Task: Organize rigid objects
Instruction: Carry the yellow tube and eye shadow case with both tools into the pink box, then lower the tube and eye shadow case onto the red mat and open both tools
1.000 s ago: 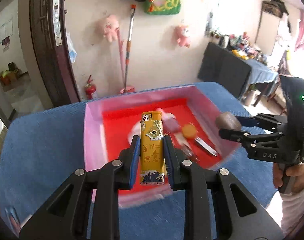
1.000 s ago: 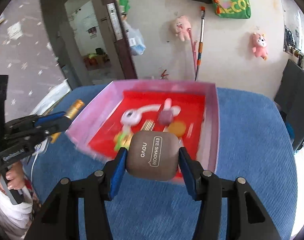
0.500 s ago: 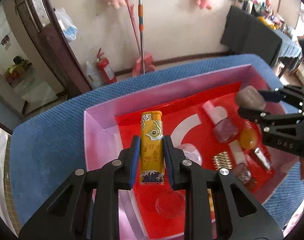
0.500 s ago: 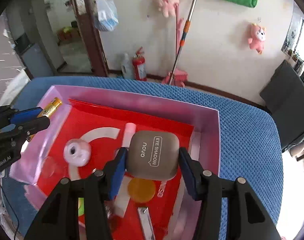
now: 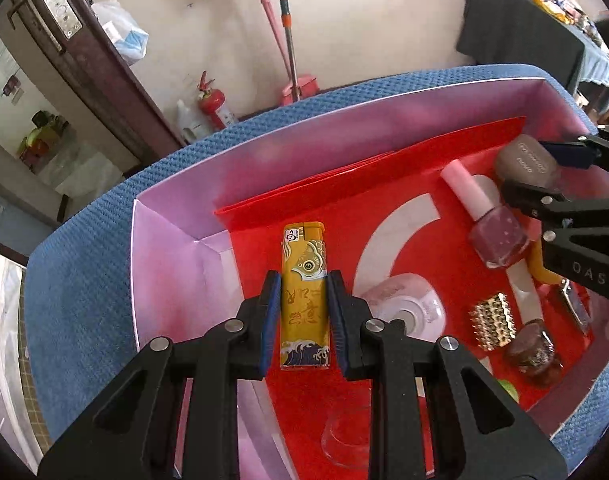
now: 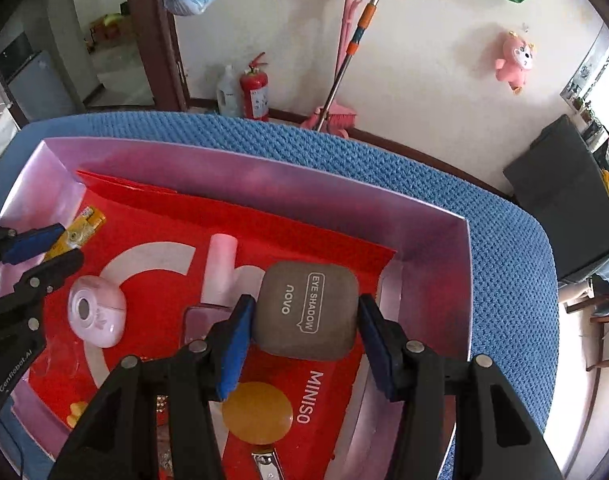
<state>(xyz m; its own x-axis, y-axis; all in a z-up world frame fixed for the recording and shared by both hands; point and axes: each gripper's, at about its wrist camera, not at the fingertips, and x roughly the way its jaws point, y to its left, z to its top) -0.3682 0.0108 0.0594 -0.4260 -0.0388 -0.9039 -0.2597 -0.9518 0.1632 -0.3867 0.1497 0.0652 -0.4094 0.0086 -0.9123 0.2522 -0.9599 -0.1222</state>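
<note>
Over the pink tray point(image 5: 172, 280) with its red liner, my left gripper point(image 5: 304, 312) is clamped on the yellow lighter point(image 5: 304, 296) at the left end, while my right gripper point(image 6: 304, 320) pinches the brown eye-shadow case point(image 6: 306, 310) above the right end.

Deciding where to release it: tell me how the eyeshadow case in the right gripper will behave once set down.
The eyeshadow case looks rigid and flat, so it should lie still, not roll. Its rounded, smooth edges may slip between the right gripper pads. Landing on the nail polish bottle beneath, it could tilt.
</note>
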